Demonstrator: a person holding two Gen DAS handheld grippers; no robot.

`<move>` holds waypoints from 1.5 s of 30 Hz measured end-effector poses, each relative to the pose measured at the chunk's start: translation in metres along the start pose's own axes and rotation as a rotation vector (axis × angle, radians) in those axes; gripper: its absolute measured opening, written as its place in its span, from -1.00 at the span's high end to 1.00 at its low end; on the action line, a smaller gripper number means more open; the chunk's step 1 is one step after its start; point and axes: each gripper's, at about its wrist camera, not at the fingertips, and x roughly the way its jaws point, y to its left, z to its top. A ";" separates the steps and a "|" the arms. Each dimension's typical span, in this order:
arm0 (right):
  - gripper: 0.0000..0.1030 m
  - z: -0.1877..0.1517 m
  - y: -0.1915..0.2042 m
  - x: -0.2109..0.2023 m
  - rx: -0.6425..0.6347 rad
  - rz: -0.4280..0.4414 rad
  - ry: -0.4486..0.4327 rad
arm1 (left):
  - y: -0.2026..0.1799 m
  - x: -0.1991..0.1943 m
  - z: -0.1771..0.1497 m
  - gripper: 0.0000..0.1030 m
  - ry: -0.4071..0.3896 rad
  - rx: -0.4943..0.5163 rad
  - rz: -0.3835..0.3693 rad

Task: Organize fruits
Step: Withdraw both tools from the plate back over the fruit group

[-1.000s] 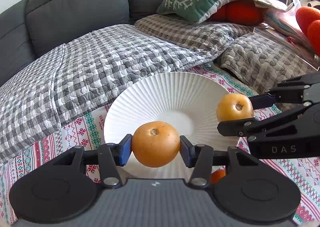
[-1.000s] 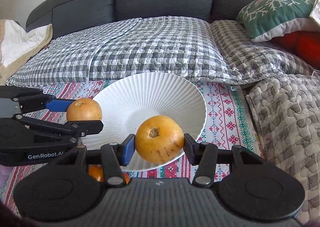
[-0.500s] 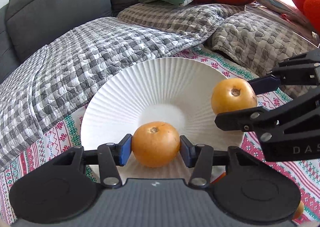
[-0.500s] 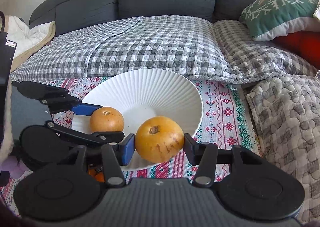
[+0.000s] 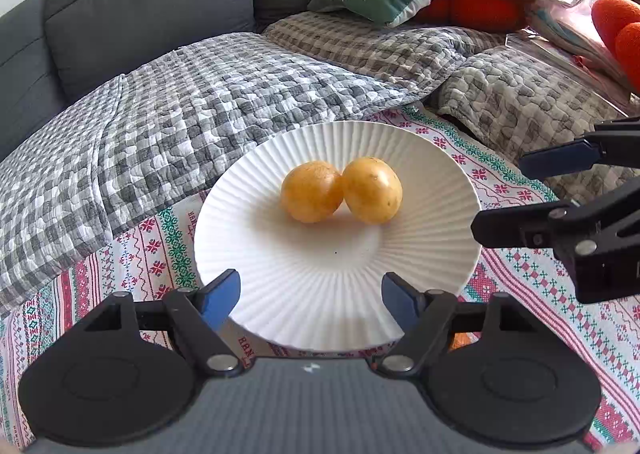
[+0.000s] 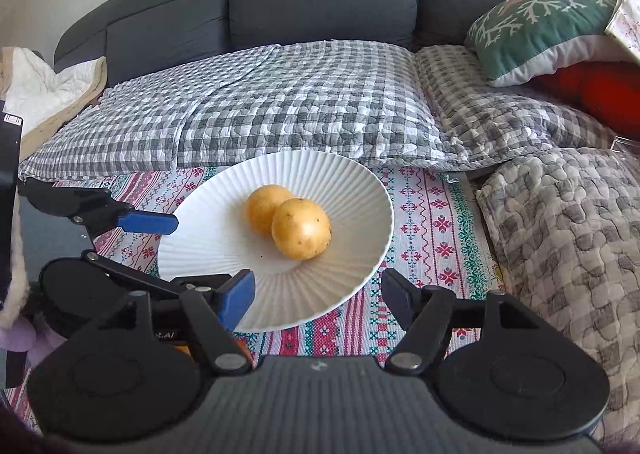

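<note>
Two yellow-orange round fruits lie touching each other in the middle of a white ribbed plate (image 5: pixel 320 278), one on the left (image 5: pixel 311 191) and one on the right (image 5: pixel 372 189). In the right wrist view the same fruits (image 6: pixel 302 229) sit on the plate (image 6: pixel 216 250). My left gripper (image 5: pixel 310 294) is over the plate's near rim, its jaws opening with nothing between them. My right gripper (image 6: pixel 316 294) is at the plate's near right edge, jaws also opening and empty. Each gripper shows in the other's view: the right (image 5: pixel 500 197), the left (image 6: pixel 200 250).
The plate rests on a red, green and white patterned cloth (image 5: pixel 152 254). A grey checked quilt (image 5: pixel 200 101) covers a dark sofa (image 5: pixel 140 1) behind it. A green pillow (image 6: pixel 540 25) lies at the right. A sliver of another orange fruit (image 5: pixel 460 340) shows under the left gripper's finger.
Both grippers were shut on a fruit each; now both have let go and drawn back, jaws wider. The two fruits lie side by side on the plate.
</note>
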 end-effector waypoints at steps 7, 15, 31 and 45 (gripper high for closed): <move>-0.66 -0.009 0.008 -0.031 0.002 -0.020 -0.013 | 0.005 -0.035 -0.022 -0.67 -0.003 -0.087 0.020; -0.89 -0.029 0.024 -0.069 -0.032 -0.034 -0.042 | 0.005 -0.072 -0.058 -0.77 0.006 -0.159 0.047; -1.00 -0.070 0.038 -0.103 -0.060 -0.014 -0.066 | 0.011 -0.123 -0.113 -0.89 -0.032 -0.195 0.054; -1.00 -0.111 0.053 -0.089 -0.287 0.051 0.044 | 0.017 -0.109 -0.154 -0.89 0.032 -0.126 0.044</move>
